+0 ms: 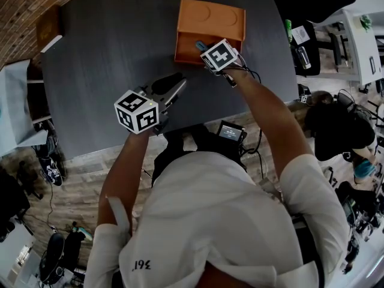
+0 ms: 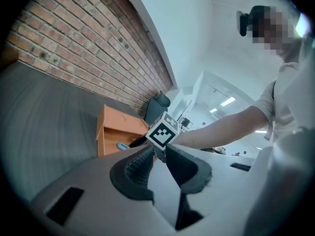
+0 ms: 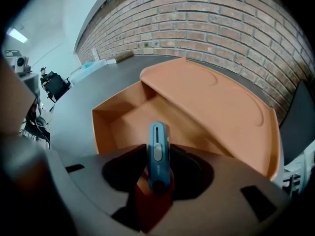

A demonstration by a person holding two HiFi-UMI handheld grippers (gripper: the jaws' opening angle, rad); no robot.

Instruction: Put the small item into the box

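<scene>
Head view: an orange box (image 1: 210, 20) sits open on a grey table (image 1: 108, 65) at 12 o'clock. The right gripper (image 1: 202, 45) is at the box's near edge, holding a small blue item (image 1: 199, 44). The left gripper (image 1: 175, 89) hangs at 7 o'clock from the box, clearly the farther of the two.

Left gripper view: its jaws are drawn together with nothing between them.

Right gripper view: the jaws clamp the item by its sides. Its long axis runs along them toward 12 o'clock, tip over the box's open well, with the lid folded back toward 2 o'clock.
</scene>
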